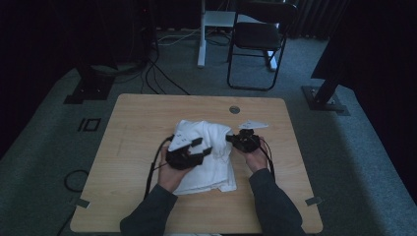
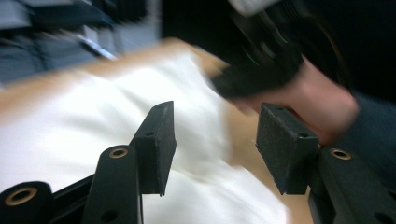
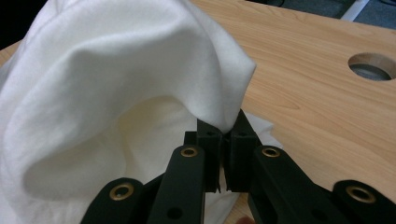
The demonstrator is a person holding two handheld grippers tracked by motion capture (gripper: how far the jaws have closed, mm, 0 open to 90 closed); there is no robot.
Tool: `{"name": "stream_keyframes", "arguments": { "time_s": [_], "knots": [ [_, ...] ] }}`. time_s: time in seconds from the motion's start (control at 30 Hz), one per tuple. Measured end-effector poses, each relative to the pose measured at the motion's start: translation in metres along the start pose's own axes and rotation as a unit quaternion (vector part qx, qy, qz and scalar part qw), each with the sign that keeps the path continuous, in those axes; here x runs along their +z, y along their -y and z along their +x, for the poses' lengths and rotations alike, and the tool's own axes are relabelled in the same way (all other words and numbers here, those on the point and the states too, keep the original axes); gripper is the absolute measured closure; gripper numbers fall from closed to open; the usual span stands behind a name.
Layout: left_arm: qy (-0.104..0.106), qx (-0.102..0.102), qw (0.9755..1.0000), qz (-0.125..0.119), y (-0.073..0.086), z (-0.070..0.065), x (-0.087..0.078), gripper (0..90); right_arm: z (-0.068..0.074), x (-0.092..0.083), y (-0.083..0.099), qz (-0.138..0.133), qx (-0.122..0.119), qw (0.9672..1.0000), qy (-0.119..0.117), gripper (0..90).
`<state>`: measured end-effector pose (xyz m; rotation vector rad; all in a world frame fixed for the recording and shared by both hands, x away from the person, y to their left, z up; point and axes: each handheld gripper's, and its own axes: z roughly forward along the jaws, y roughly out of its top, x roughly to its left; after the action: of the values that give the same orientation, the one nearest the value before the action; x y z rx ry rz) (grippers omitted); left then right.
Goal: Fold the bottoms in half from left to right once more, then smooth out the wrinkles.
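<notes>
While the rumpled white cotton cloth [image 1: 209, 155] lies mid-way on the pale wooden table [image 1: 137, 123], the right gripper [image 3: 224, 133] pinches one raised edge, jaws pressed together on the fabric. Left gripper [image 2: 212, 144]: jaws spread, nothing between the pads, cloth beneath and beyond them, blurred. Round cable hole [image 3: 373, 66] sits well apart.

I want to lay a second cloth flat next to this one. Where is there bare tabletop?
The table is bare along its left side, from the white cloth to the left edge, and across the far strip up to the round hole. The right edge strip is also free. The middle is crowded by the cloth, the left gripper and the right gripper.
</notes>
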<state>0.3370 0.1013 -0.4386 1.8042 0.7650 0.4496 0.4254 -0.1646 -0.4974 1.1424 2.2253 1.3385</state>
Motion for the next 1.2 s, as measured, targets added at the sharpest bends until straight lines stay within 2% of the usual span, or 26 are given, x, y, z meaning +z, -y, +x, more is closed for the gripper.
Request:
{"name": "stream_keyframes", "arguments": {
  "time_s": [0.03,0.07,0.1,0.13,0.17,0.2,0.23,0.37,0.47,0.5,0.53,0.57,0.6,0.63,0.67,0.7,0.77,0.8,0.9,0.97,1.07,1.2],
  "knots": [
    [-0.027,-0.012,0.9995,0.009,-0.001,0.013,-0.002,54.9,-0.002,0.001,0.001,-0.001,0.008,1.0,-0.002,85.3],
    [-0.043,-0.017,0.9988,0.016,0.0,0.02,-0.002,54.9,-0.002,0.001,0.001,-0.001,0.008,1.0,-0.002,85.3],
    [-0.069,-0.029,0.9967,0.031,0.006,0.035,0.001,56.7,-0.003,0.003,0.001,0.001,0.009,1.0,-0.002,84.8],
    [-0.069,-0.029,0.9967,0.031,0.006,0.035,0.001,56.6,-0.003,0.003,0.001,0.001,0.009,1.0,-0.002,84.8],
    [-0.08,-0.048,0.9945,0.049,0.015,0.048,0.009,55.4,-0.004,0.004,0.001,0.002,0.01,1.0,-0.002,84.1],
    [-0.08,-0.048,0.9945,0.049,0.015,0.048,0.009,54.8,-0.004,0.004,0.001,0.002,0.01,1.0,-0.002,84.1],
    [-0.076,-0.066,0.9927,0.066,0.025,0.056,0.019,54.9,-0.004,0.004,0.0,0.001,0.011,0.9999,-0.001,83.5],
    [-0.065,-0.053,0.9941,0.069,0.033,0.057,0.027,54.3,-0.004,0.004,0.0,0.003,0.01,0.9999,0.002,82.9],
    [-0.056,-0.053,0.9944,0.071,0.034,0.057,0.029,51.5,-0.005,0.005,0.001,0.007,0.011,0.9999,0.008,81.1],
    [-0.05,-0.055,0.9939,0.081,0.037,0.058,0.034,50.9,-0.006,0.004,0.001,0.007,0.012,0.9999,0.01,78.9],
    [-0.05,-0.055,0.9939,0.081,0.037,0.058,0.034,50.9,-0.006,0.004,0.001,0.007,0.012,0.9999,0.01,78.9],
    [-0.043,-0.056,0.993,0.095,0.04,0.059,0.039,50.9,-0.007,0.004,0.001,0.007,0.012,0.9998,0.011,77.7],
    [-0.041,-0.055,0.9925,0.102,0.043,0.059,0.043,50.8,-0.008,0.002,0.001,0.008,0.012,0.9998,0.015,74.0],
    [-0.041,-0.045,0.9919,0.111,0.05,0.059,0.051,50.9,-0.011,-0.001,0.0,0.01,0.012,0.9996,0.024,66.2],
    [-0.041,-0.045,0.9919,0.111,0.05,0.059,0.051,50.9,-0.011,-0.001,0.0,0.01,0.012,0.9996,0.024,66.2],
    [-0.042,-0.037,0.992,0.113,0.058,0.058,0.06,51.1,-0.015,-0.007,-0.001,0.009,0.015,0.9993,0.033,58.0],
    [-0.044,-0.035,0.9926,0.108,0.061,0.057,0.064,51.3,-0.017,-0.01,-0.002,0.006,0.018,0.9992,0.035,55.6],
    [-0.046,-0.032,0.9927,0.107,0.062,0.056,0.065,51.9,-0.019,-0.018,-0.005,-0.002,0.021,0.9989,0.041,51.3],
    [-0.058,-0.012,0.9918,0.113,0.063,0.051,0.067,51.9,-0.019,-0.028,-0.012,-0.016,0.016,0.9986,0.048,48.0],
    [-0.064,-0.001,0.9911,0.117,0.064,0.049,0.068,51.9,-0.015,-0.031,-0.018,-0.023,0.007,0.9988,0.044,46.6],
    [-0.071,0.004,0.9902,0.12,0.065,0.047,0.071,52.1,-0.005,-0.027,-0.025,-0.023,-0.01,0.9991,0.034,44.8],
    [-0.075,0.007,0.9892,0.126,0.066,0.046,0.073,52.4,0.008,-0.009,-0.03,-0.008,-0.027,0.9994,0.018,44.4]
  ]
}}
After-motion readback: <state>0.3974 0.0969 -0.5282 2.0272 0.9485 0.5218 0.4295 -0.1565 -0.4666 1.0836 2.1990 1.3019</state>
